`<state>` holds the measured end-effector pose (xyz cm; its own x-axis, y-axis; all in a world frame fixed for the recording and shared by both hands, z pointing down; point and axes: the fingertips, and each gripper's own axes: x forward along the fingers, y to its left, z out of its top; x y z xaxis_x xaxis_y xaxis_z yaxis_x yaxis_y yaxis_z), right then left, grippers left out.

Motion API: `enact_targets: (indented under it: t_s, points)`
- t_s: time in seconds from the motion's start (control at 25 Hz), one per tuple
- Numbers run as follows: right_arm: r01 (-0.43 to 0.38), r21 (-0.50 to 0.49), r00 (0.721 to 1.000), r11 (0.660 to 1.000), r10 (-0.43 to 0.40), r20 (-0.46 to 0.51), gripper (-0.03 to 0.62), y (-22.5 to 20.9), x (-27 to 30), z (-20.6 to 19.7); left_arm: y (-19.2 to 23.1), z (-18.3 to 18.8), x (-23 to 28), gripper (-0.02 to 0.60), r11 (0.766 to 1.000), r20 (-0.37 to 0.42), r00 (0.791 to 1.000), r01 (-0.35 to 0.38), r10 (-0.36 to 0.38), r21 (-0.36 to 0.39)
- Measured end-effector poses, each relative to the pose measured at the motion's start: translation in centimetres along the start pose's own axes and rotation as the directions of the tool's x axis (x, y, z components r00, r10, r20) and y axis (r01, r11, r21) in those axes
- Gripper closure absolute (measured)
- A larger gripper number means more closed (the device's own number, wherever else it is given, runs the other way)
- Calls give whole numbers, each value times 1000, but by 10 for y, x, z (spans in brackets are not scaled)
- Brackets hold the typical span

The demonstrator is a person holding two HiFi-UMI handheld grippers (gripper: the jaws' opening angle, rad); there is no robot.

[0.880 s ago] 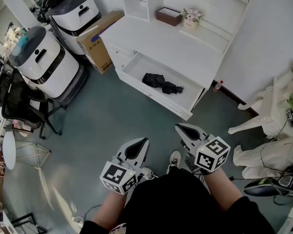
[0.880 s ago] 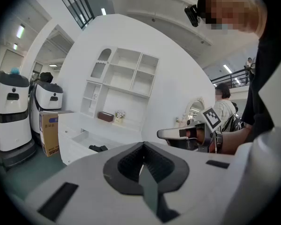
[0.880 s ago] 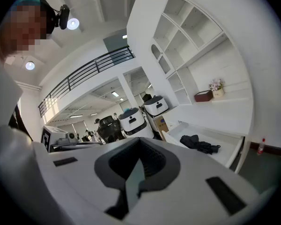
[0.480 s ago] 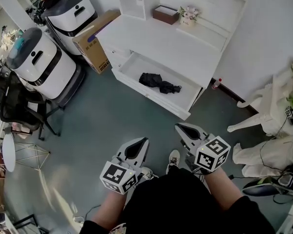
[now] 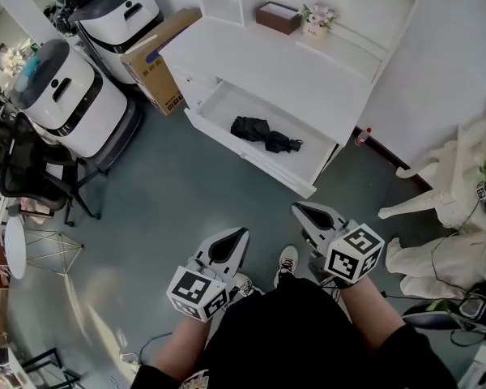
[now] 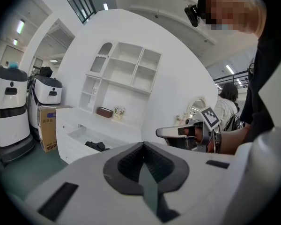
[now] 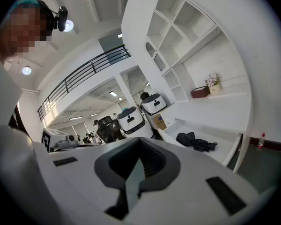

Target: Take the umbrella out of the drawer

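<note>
The umbrella [image 5: 265, 134], black and folded, lay flat on the bottom of the open drawer [image 5: 251, 157], about in the middle of it. Its long axis ran from left to right, along the length of the drawer, and the right end slanted a little toward the near side. The drawer was pulled out toward the near side from under the white surface [image 5: 275, 63], so the umbrella was open to reach from above.

Both grippers were on the near side, well apart from the drawer, with a stretch of bare green floor [image 5: 186, 193] between. The umbrella lay ahead of them, on the far side, roughly between the lines in which they pointed. The right gripper [image 5: 301, 211] seemed somewhat nearer to it than the left gripper [image 5: 236, 237]. Both had their jaws pressed together, with nothing between them.

In my judgement, the coming move depended on this gap: a gripper had to travel forward over the drawer front, open its jaws, and close them across the umbrella's short side, not along its length. A cardboard box [image 5: 158, 67] stood at the far left, out of the way.
</note>
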<state>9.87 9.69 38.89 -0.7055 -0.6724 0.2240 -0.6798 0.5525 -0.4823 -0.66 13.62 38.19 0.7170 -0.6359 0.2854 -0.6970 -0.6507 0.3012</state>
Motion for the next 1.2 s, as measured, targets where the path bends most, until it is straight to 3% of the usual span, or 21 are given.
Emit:
enact_targets:
  t_s: [0.92, 1.2]
  points:
    - [-67, 33, 997, 997, 68, -42, 592, -69, 9, 22, 9, 2, 72, 577, 994, -32, 994, -104, 103, -23]
    - [-68, 41, 996, 997, 70, -48, 592, -77, 16, 22, 18, 7, 72, 577, 992, -33, 992, -126, 125, -24]
